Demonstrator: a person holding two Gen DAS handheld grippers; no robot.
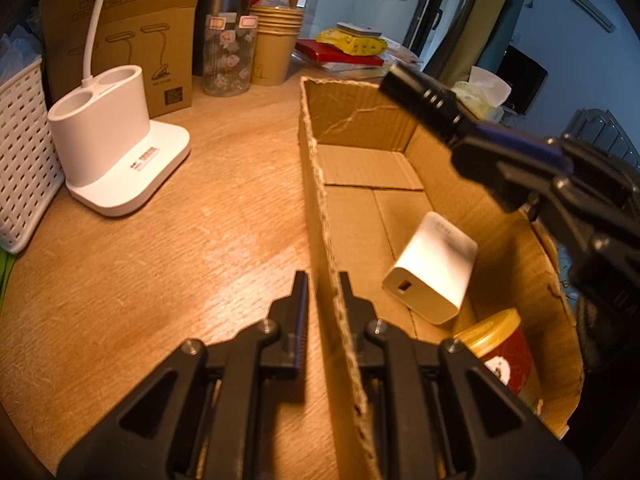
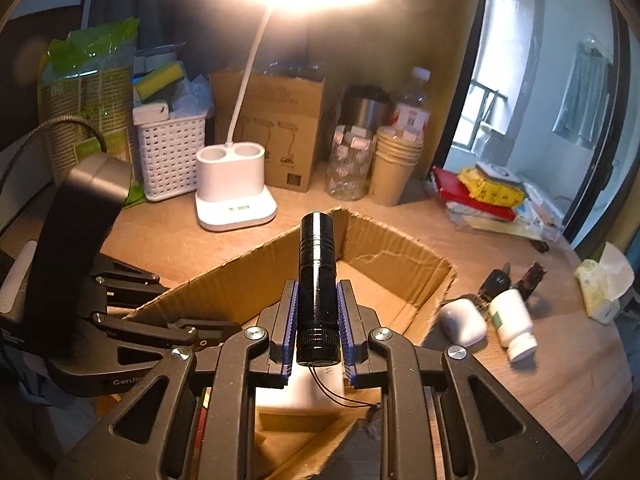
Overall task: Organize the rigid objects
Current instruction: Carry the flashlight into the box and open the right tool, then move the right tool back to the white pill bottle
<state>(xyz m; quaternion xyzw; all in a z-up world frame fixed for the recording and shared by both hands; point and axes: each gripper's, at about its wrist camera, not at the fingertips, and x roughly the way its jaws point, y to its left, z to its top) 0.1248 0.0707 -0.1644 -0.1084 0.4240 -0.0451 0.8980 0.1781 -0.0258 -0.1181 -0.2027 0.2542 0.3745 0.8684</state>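
The right claw is clamped on a black flashlight, holding it in the air above the open cardboard box on the wooden bench. The left claw pinches the box's near wall, one finger inside and one outside. Inside the box lie a white charger and a red jar with a gold lid. Beside the box, a white pill bottle lies on its side near a car key.
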